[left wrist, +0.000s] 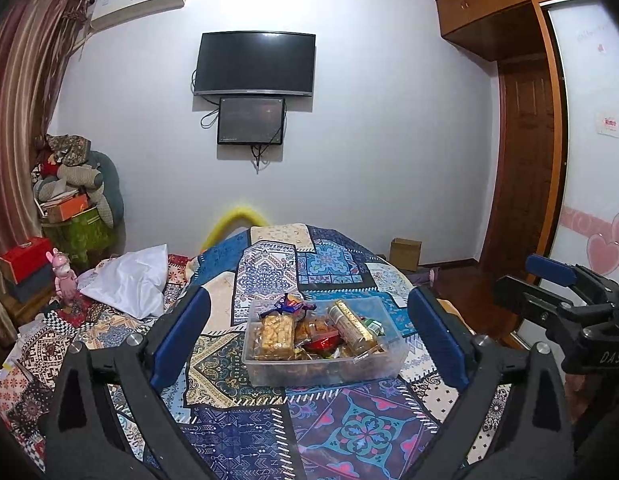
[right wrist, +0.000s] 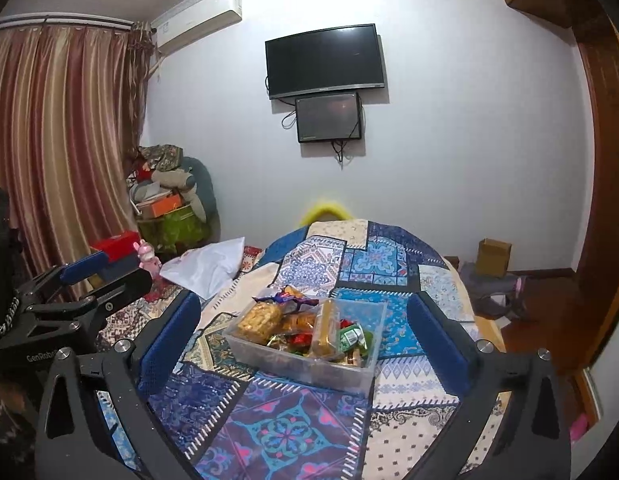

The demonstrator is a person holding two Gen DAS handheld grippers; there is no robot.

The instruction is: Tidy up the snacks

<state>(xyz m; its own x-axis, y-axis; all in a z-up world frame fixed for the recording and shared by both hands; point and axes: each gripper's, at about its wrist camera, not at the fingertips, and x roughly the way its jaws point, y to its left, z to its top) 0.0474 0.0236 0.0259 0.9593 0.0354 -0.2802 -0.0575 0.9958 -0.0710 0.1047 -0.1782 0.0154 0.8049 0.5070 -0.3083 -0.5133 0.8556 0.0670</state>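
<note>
A clear plastic box [left wrist: 389, 354] [right wrist: 365, 364] of snacks sits on the patchwork cloth of a table. Inside lie a pack of golden puffed snack [left wrist: 273, 336] [right wrist: 259, 318], a gold-wrapped roll [left wrist: 351, 326] [right wrist: 325, 330], a purple packet [left wrist: 291, 304] [right wrist: 287, 294], and red and green wrappers. My left gripper [left wrist: 309, 340] is open, its blue pads wide apart on either side of the box and short of it, holding nothing. My right gripper [right wrist: 305, 342] is open the same way, nothing between its pads. Each gripper shows at the edge of the other's view.
The patchwork tablecloth [left wrist: 349, 432] [right wrist: 289, 432] covers the table. A white pillow [left wrist: 129, 280] and a pink toy [left wrist: 63, 276] lie to the left. Stacked boxes and bags [left wrist: 73, 204] stand by the curtain. A cardboard box [left wrist: 405, 254] sits on the floor at right.
</note>
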